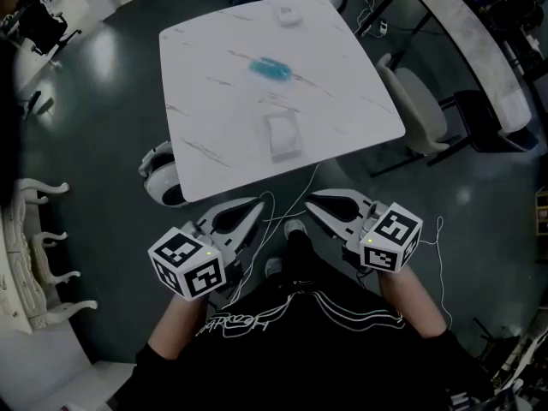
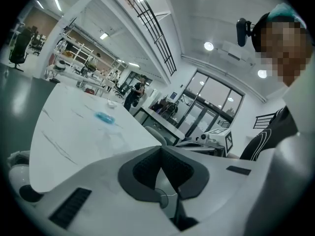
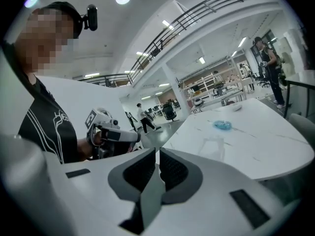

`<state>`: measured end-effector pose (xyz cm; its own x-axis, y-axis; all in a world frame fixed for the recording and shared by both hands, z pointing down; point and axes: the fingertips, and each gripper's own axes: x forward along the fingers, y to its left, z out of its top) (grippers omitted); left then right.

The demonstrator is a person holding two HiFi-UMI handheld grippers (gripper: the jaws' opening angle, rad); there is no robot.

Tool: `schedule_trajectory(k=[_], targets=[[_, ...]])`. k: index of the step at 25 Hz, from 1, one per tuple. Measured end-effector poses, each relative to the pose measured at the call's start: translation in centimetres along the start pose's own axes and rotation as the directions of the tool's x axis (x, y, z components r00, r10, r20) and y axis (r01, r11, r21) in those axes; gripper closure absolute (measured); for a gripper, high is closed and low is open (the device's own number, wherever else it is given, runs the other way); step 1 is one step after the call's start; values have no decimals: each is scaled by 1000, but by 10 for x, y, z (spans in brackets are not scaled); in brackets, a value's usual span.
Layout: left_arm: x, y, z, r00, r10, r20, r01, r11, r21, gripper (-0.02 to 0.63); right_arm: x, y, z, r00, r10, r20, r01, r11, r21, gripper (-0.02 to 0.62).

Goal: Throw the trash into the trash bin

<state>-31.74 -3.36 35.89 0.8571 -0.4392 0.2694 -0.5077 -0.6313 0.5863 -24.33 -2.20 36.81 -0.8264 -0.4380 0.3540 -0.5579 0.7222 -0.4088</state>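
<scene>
My head camera looks steeply down past my black shirt (image 1: 300, 332) onto the white marble-patterned square table (image 1: 214, 75) ahead, with my left gripper (image 1: 257, 205) and right gripper (image 1: 310, 199) close beneath it. Down on the left gripper, the camera sits low just behind the jaws, looking along them and up across the table's near corner, and it catches the right gripper at its right side. The right gripper's camera does the same, with the left gripper at its left. All three views share the tabletop and the small blue crumpled item (image 1: 272, 68) mid-table, well away from both low cameras.
</scene>
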Motion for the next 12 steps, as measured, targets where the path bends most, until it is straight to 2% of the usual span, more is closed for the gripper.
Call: schedule_trajectory(k=[5,12], targets=[[19,15,15,1000,11,-1,-11,1000,-27,600,12,-28,11,998,32,-57,-34,999,-38,563],[40,45,23,997,83,4,-82,994,-66,600,34,-71,8,983,50,-178,-75,988,-136,562]])
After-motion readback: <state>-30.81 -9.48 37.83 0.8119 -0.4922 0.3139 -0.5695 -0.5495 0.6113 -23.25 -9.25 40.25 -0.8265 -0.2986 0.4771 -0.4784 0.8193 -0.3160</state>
